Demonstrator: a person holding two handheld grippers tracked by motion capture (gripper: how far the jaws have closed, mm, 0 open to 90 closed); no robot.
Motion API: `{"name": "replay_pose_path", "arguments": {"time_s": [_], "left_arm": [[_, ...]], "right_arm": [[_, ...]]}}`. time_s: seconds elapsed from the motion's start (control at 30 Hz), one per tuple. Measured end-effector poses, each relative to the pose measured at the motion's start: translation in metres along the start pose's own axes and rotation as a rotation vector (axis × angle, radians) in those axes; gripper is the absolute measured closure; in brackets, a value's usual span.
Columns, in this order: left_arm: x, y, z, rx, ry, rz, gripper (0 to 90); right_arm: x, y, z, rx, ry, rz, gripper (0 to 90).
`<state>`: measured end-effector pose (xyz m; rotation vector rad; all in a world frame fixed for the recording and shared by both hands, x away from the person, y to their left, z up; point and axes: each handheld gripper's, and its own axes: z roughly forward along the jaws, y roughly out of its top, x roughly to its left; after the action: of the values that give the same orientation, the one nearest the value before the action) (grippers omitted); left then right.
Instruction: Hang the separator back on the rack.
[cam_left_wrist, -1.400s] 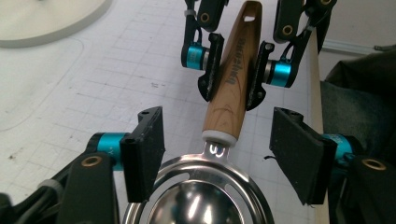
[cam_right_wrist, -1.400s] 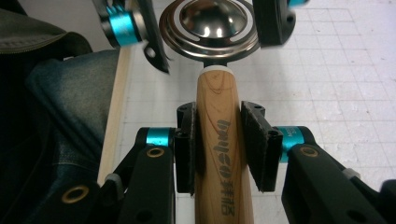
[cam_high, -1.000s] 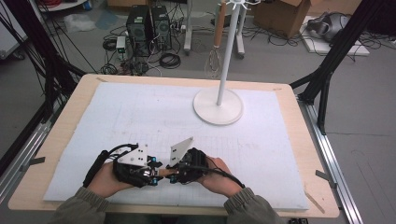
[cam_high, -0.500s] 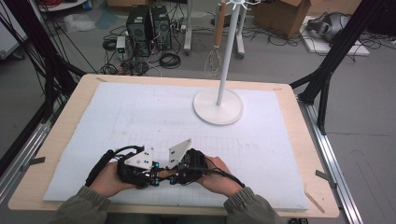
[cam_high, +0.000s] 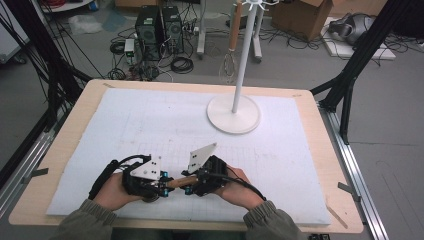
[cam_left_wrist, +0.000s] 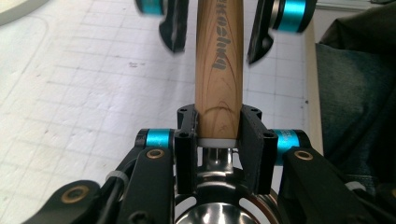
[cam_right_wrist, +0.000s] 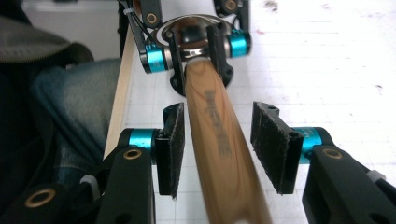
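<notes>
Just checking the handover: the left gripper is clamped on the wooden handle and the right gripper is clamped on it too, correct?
Not quite. The left gripper is clamped on the wooden handle, but the right gripper is open: the right gripper view shows its pads standing clear of the handle on both sides.

The wooden handle (cam_left_wrist: 218, 70) is light tan with darker brown grain bands and grey lettering printed along it; a thin white ring and shiny silver metal sit at its end. The left gripper (cam_left_wrist: 218, 135) is black with bright cyan rollers and brass-coloured rivets, and the right gripper (cam_right_wrist: 218, 147) has the same black, cyan and brass scheme, with dark charcoal pads (cam_right_wrist: 273, 145) of a felt-like texture. Each carries a pale grey plate in the high view. The mat (cam_high: 165, 125) is white with a faint grey grid, on a light beige table (cam_high: 80, 107). The stand (cam_high: 234, 112) is white. The sleeves (cam_high: 82, 222) are olive green.
</notes>
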<state>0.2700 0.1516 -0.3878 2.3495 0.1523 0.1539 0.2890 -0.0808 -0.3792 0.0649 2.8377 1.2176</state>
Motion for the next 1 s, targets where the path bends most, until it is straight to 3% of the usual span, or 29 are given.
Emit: {"name": "replay_pose_path", "arguments": {"time_s": [0.5,0.83,1.0], "left_arm": [[0.005,-0.001,-0.016,-0.052,0.089,-0.039,69.1],[0.008,0.005,-0.017,-0.082,0.161,-0.073,69.1],[0.008,0.008,-0.015,-0.076,0.183,-0.071,69.1]], "right_arm": [[-0.01,-0.016,-0.018,-0.146,-0.085,0.168,47.2],[-0.011,-0.012,-0.012,-0.271,-0.062,0.302,50.0],[-0.013,-0.009,-0.009,-0.319,-0.086,0.358,52.9]]}}
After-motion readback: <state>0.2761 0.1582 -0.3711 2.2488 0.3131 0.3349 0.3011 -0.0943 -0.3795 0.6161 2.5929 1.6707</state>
